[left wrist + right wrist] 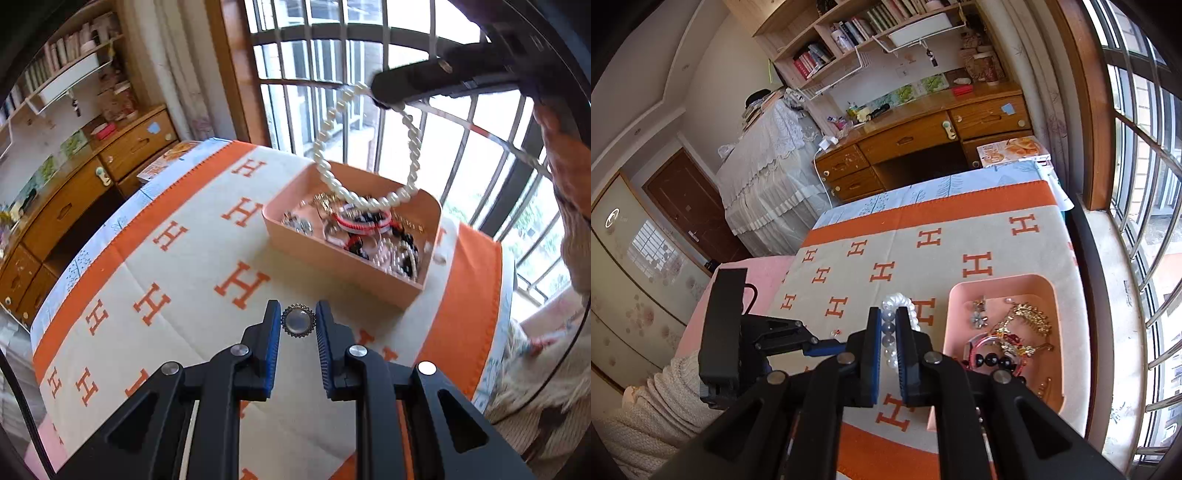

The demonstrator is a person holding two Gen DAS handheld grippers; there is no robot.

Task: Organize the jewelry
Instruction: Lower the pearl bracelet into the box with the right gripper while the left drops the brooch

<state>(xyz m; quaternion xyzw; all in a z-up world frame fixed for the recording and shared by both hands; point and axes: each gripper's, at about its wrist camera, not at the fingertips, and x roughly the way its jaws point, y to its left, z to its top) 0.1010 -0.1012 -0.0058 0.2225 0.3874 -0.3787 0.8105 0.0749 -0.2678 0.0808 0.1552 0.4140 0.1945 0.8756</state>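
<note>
Left wrist view has the left tongs (297, 320) clamped on a small round brooch (298, 320), pale glassy centre with a dark spiky metal rim, pinched right between the blue pads. Past those tongs sits a peach-pink tray (332, 254) on the orange-and-cream H-pattern cloth (177, 258), stuffed with a tangle of stuff: red-white braided bands, black beads, little pearls, some gold bits.

Up above and beyond the tray, the right tongs (382, 96) come in from the upper right, clenched on a pearl necklace (325, 147). It's a big loop of glossy white round beads hanging down, its lowest part in line with the tray's far rim, looks like it's clear of the pile, though hard to be sure.

Right wrist view shows the same grip up close: pearls (889, 332) squeezed between the pads, a few looking bluish-grey in shadow, more bunched just past the tips. The tray (1057, 332) is off to the right of these tongs, left tongs (833, 341) to the left, with a knitted cream sleeve (661, 402) behind them.
</note>
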